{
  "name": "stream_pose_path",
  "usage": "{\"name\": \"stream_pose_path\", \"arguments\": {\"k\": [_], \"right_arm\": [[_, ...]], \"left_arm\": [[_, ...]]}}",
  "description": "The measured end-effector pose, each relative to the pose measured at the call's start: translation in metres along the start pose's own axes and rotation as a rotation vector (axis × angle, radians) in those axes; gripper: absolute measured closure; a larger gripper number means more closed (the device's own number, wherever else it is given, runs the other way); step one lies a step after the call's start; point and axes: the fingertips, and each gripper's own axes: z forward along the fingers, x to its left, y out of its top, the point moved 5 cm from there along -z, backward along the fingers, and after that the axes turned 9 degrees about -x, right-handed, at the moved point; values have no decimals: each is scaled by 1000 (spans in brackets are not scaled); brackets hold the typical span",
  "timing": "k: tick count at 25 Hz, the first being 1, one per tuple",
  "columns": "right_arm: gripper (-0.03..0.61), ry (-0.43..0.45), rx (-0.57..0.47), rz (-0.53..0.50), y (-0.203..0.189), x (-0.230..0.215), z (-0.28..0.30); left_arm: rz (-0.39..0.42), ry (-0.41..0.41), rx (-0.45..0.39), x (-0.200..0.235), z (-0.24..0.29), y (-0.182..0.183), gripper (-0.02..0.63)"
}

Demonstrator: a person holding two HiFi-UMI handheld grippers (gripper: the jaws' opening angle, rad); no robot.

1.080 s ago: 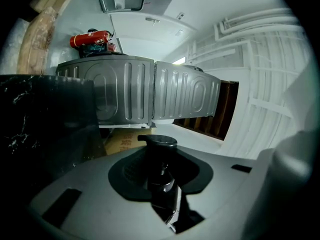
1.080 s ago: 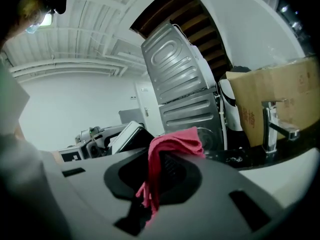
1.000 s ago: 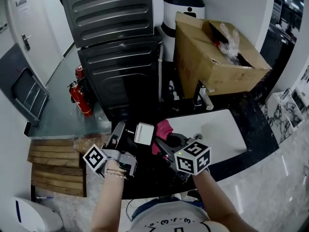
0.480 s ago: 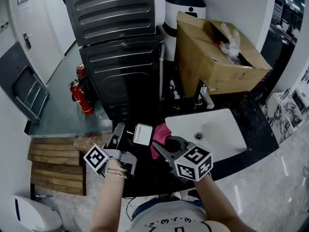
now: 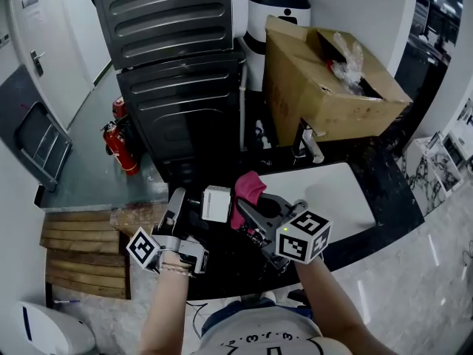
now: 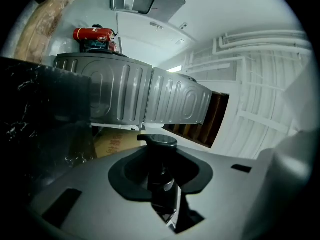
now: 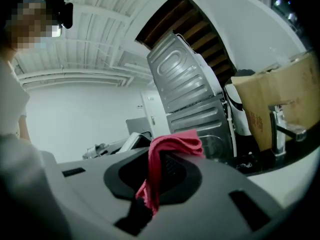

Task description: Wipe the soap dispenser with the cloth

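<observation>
In the head view my left gripper (image 5: 195, 211) is shut on the soap dispenser (image 5: 216, 203), whose pale body is held over the black counter's front left. The left gripper view shows its dark pump top (image 6: 159, 145) standing between the jaws of the left gripper (image 6: 161, 180). Just to the right of the dispenser, my right gripper (image 5: 249, 211) is shut on a pink cloth (image 5: 249, 187). In the right gripper view the cloth (image 7: 170, 145) bunches above and hangs down between the jaws of the right gripper (image 7: 149, 186). Whether the cloth touches the dispenser's right side I cannot tell.
A white sink (image 5: 347, 198) with a chrome faucet (image 5: 310, 145) lies to the right in the black counter (image 5: 384, 191). An open cardboard box (image 5: 325, 80) stands behind it. A tall dark grey appliance (image 5: 177, 72) and a red fire extinguisher (image 5: 118, 143) are at the back left.
My right gripper has risen a little with the pink cloth, which now sits higher beside the dispenser. The left gripper and the dispenser have hardly moved.
</observation>
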Motion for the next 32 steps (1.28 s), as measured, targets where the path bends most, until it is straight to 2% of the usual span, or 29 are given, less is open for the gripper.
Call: {"name": "stream_pose_path", "arguments": {"k": [5, 7, 8, 9, 10, 13, 14, 15, 16, 19, 24, 27, 32], "right_arm": [[529, -101, 71, 4, -18, -24, 3], [529, -130, 69, -2, -16, -27, -2], [529, -136, 63, -7, -14, -27, -6], [528, -143, 57, -15, -12, -26, -9], [528, -153, 51, -25, -10, -26, -13], [529, -193, 41, -58, -4, -26, -24], [528, -206, 40, -64, -3, -27, -27], [528, -216, 40, -66, -3, -28, -30], [528, -225, 40, -65, -3, -30, -33], [528, -247, 39, -52, -3, -35, -40], [528, -272, 44, -28, -7, -42, -51], [528, -298, 54, -21, -12, -49, -58], [528, -351, 95, -8, -23, -61, -72]], "left_arm": [[75, 11, 34, -1, 1, -2, 508], [175, 20, 50, -6, 3, -5, 508], [266, 27, 61, -9, 3, -7, 508], [394, 35, 77, -13, 4, -9, 508], [564, 43, 102, -16, 4, -11, 508], [1154, -1, 217, -31, 11, -27, 508], [1290, -20, 253, -32, 14, -33, 509], [1372, -35, 280, -31, 17, -36, 509], [1409, -44, 300, -28, 20, -38, 509], [1416, -60, 354, -17, 35, -37, 511], [1447, -103, 532, 12, 82, -43, 511], [1421, -142, 627, 34, 119, -50, 511], [1316, -181, 715, 74, 177, -71, 511]]}}
